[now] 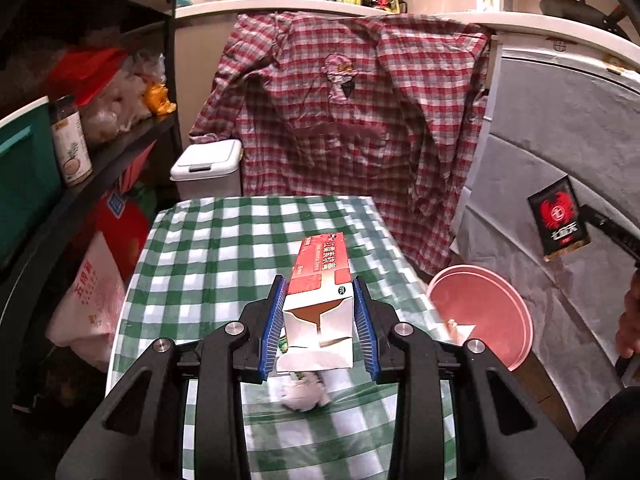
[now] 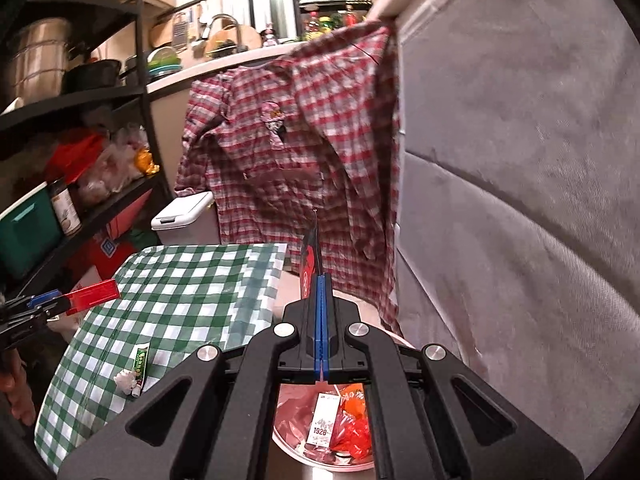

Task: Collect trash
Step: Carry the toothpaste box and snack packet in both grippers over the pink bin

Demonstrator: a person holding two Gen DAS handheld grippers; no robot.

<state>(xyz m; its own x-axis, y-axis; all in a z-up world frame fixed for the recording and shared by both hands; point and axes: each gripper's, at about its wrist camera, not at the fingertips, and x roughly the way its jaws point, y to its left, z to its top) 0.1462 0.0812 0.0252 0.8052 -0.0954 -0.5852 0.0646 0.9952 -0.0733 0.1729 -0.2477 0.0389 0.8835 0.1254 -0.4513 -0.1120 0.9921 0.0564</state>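
You've got the red carton (image 1: pixel 322 276) pinched lengthways between the left gripper (image 1: pixel 320 320) jaws, blue pads pressed on its two long sides, its open white end toward the camera, so it rides clear above the checked bench (image 1: pixel 224 248), which looks like a carry toward the bin and not a set-down. Your right gripper (image 2: pixel 321 316) has its jaws pressed together on the black packet (image 1: pixel 558 220), a flat thing with a red emblem; from the right wrist you only see it edge-on, a thin dark sliver sticking up past the tips. It hangs out over the pink-lined bin (image 1: pixel 480 312), and I'd judge that's the drop point, since wrappers and a small white box already lie in the bin's liner. On the bench a green wrapper (image 2: pixel 141 362) and a crumpled tissue (image 2: pixel 126 380) lie touching each other, probably next to go. Hard to read: most of the bin sits under your right gripper's body, so how full it is I can't say. The carton's far end is blurred, and whether anything sits inside it isn't visible. A hand (image 1: pixel 630 320) is cut off at the frame edge.
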